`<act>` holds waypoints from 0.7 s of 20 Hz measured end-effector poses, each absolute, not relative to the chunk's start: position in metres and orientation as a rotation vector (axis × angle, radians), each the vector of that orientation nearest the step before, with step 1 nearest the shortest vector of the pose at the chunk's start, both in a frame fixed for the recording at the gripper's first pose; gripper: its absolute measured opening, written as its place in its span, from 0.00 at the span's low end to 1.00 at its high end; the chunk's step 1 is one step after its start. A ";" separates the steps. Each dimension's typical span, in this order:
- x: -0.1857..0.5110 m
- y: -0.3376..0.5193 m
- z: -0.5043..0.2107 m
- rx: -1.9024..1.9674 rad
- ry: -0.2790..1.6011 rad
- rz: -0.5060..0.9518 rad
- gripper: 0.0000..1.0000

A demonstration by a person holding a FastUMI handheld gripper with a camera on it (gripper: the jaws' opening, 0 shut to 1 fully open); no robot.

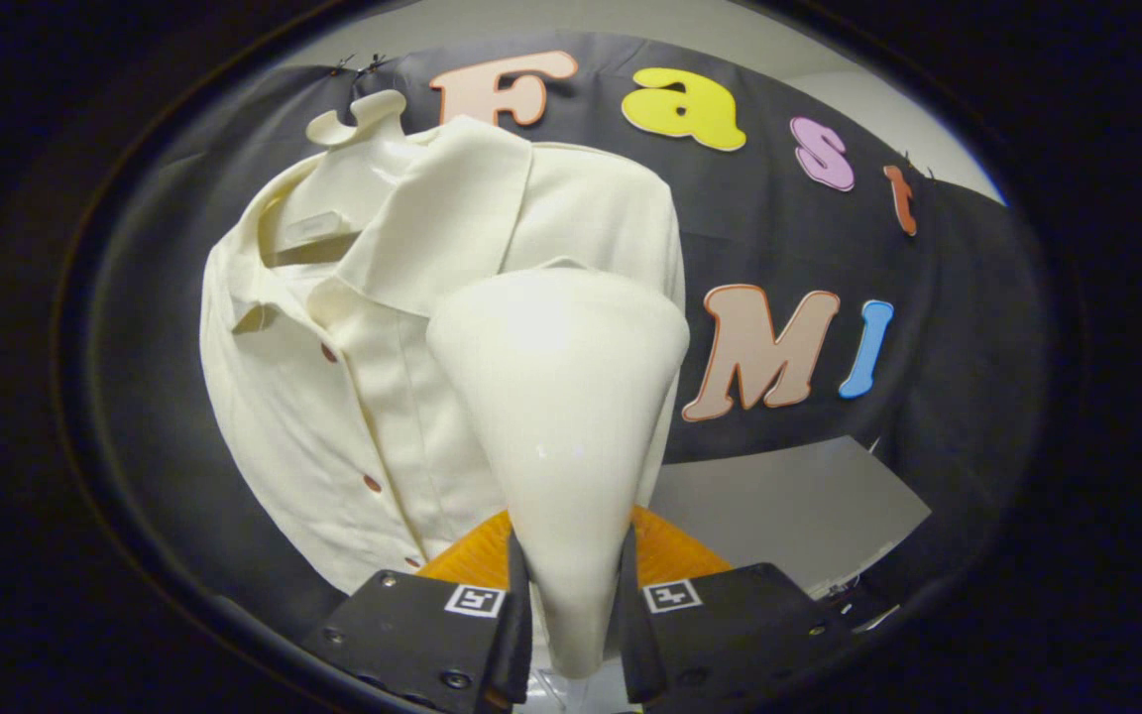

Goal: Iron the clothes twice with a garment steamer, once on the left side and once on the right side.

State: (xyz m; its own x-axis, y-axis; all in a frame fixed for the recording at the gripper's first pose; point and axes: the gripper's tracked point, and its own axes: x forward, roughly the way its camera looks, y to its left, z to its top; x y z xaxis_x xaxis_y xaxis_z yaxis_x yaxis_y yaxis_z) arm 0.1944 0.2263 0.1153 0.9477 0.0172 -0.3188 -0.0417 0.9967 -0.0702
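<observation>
A cream short-sleeved shirt [333, 397] with brown buttons hangs on a pale hanger [358, 119] against the booth wall. My gripper [571, 595] is shut on the narrow neck of a cream garment steamer [561, 397], both fingers pressing on it. The steamer's wide head stands upright beyond the fingers and covers the shirt's right half, close to or against the fabric; I cannot tell whether they touch. An orange part of the steamer [670, 550] shows behind its neck, just above the fingers.
The black cloth wall [928, 297] spreads behind and to the right of the shirt. A grey surface [789, 506] lies below the cloth to the right of the steamer.
</observation>
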 end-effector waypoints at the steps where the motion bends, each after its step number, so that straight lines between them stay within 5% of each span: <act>1: 0.195 0.227 0.107 -0.086 0.330 0.028 0.36; 14: 0.193 0.218 -0.023 -0.132 0.535 0.030 0.37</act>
State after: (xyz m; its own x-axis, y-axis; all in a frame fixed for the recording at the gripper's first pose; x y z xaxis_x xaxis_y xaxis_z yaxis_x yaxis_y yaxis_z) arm 0.1927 0.2176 -0.0235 0.8600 -0.0062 -0.5102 -0.0626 0.9911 -0.1176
